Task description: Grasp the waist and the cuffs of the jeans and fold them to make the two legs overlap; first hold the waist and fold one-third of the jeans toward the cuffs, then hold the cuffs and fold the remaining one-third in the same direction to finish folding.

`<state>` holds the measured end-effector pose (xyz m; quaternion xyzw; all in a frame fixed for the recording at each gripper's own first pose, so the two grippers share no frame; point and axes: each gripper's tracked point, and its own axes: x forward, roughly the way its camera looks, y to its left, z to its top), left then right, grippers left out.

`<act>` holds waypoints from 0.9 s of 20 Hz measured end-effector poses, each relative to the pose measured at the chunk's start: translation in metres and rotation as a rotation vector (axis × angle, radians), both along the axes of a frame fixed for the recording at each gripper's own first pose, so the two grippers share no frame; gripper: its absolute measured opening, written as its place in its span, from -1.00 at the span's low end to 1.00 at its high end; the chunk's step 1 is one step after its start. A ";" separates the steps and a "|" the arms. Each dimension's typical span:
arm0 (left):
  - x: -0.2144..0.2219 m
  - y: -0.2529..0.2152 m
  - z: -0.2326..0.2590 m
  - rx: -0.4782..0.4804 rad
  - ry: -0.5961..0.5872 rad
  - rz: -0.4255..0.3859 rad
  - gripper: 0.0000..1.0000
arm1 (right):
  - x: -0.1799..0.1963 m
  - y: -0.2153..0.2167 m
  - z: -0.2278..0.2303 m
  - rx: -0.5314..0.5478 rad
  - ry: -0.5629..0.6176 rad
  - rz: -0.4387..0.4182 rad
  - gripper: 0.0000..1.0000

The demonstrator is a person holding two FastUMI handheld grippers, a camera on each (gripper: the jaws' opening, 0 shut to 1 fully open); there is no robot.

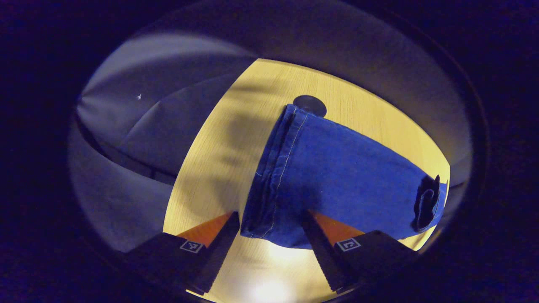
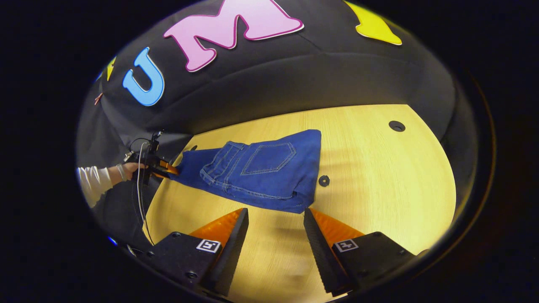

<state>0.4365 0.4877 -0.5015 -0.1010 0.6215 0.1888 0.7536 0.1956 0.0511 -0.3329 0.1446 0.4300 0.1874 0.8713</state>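
Observation:
The blue jeans (image 2: 261, 172) lie on the wooden table (image 2: 379, 193), legs overlapped and the waist part folded over, a back pocket (image 2: 269, 158) facing up. My right gripper (image 2: 276, 248) is open, just short of the near corner of the fold edge and touching nothing. At the far left, a hand in a white sleeve (image 2: 94, 179) holds my left gripper (image 2: 162, 168) at the cuff end. In the left gripper view, the stitched cuffs (image 1: 273, 168) are close up. My left gripper (image 1: 269, 252) is open, with the cuffs' near corner between its spread fingers.
The black cloth wall (image 2: 294, 80) closes the table's far side. Round dark holes (image 2: 396, 126) (image 2: 324, 181) sit in the tabletop, one right beside the fold edge. Another hole (image 1: 309, 104) shows beyond the cuffs. A cable (image 2: 141, 198) hangs from the left gripper.

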 end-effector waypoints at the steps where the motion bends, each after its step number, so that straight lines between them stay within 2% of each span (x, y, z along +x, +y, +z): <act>1: 0.000 -0.001 -0.002 0.004 0.001 -0.038 1.00 | -0.001 0.001 -0.001 0.004 0.006 0.003 0.65; 2: -0.001 -0.001 0.000 0.004 0.006 -0.044 0.92 | 0.000 0.003 0.001 0.012 0.006 0.002 0.65; 4: 0.003 -0.002 -0.001 0.009 -0.022 -0.017 0.92 | 0.002 0.003 0.007 0.023 -0.006 -0.005 0.65; 7: 0.002 -0.004 0.001 -0.001 -0.011 -0.037 0.94 | 0.002 -0.007 0.009 0.014 -0.013 -0.016 0.65; 9: 0.010 -0.016 0.000 -0.028 -0.029 -0.051 0.36 | 0.001 -0.012 0.010 0.011 -0.012 -0.018 0.65; 12: 0.014 -0.017 0.001 0.011 -0.043 -0.012 -0.50 | 0.007 -0.017 0.020 0.015 -0.034 -0.042 0.65; 14: 0.017 -0.019 0.005 0.034 -0.054 0.009 -0.64 | 0.012 -0.024 0.030 0.022 -0.054 -0.064 0.64; 16: 0.030 -0.030 0.020 0.024 -0.133 0.013 -0.73 | 0.015 -0.030 0.040 0.032 -0.068 -0.082 0.64; 18: 0.043 -0.045 0.048 0.009 -0.215 -0.037 -0.85 | 0.018 -0.036 0.047 0.036 -0.081 -0.094 0.63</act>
